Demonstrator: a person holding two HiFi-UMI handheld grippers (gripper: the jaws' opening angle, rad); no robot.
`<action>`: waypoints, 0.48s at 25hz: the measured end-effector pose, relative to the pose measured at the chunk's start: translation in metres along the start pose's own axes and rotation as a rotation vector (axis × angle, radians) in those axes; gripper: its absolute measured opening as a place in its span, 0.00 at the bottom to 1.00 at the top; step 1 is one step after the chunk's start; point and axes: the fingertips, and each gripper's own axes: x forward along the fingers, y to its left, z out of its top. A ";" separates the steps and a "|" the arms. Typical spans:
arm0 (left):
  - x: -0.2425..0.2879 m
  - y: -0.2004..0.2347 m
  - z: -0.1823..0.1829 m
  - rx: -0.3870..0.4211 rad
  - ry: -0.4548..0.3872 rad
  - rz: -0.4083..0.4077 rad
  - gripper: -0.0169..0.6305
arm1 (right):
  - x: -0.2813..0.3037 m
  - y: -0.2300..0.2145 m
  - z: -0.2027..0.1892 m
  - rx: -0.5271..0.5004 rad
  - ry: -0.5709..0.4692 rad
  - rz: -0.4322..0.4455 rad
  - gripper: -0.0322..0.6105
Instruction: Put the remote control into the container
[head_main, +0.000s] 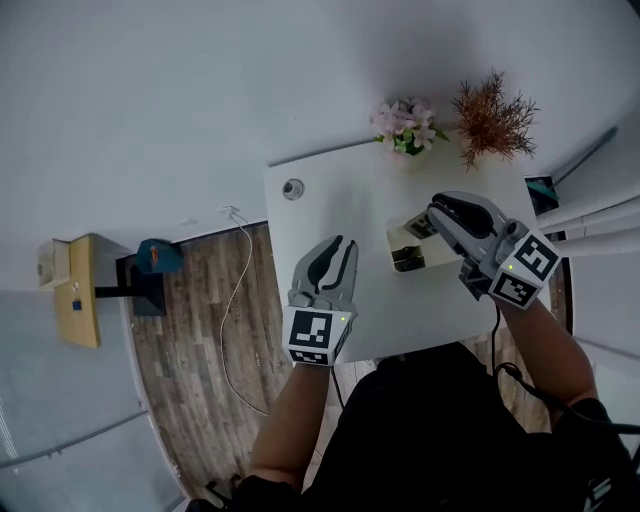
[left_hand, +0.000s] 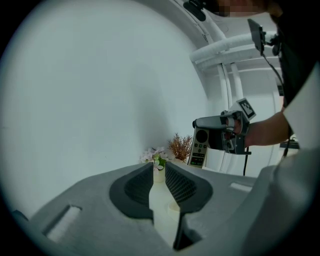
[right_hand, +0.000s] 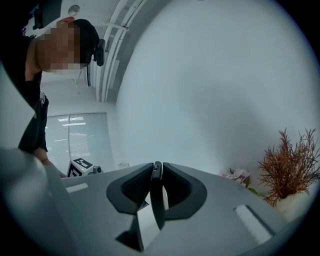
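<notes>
- The left gripper (head_main: 338, 247) hovers above the near part of the white counter (head_main: 330, 200), jaws a narrow slit apart with nothing between them.
- Pink flowers (head_main: 405, 125) stand at the counter's far edge.
- The right gripper (head_main: 438, 208) pinches the remote control (left_hand: 200, 146) by its top end, and it hangs upright over the white container (head_main: 438, 256).
- A russet dried plant (head_main: 493, 115) stands beside the flowers.

Office-like room: white table (head_main: 330, 215), wood floor (head_main: 190, 340), decorative potted plants (head_main: 405, 125)
</notes>
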 end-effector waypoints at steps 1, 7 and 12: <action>0.004 0.002 0.001 -0.001 0.001 0.008 0.14 | 0.001 -0.005 -0.002 0.004 0.003 0.002 0.15; 0.015 0.011 0.003 -0.003 0.004 0.023 0.14 | 0.012 -0.019 -0.024 0.039 0.041 0.016 0.15; 0.025 0.014 0.001 -0.002 -0.014 0.034 0.03 | 0.016 -0.030 -0.049 0.058 0.084 0.022 0.15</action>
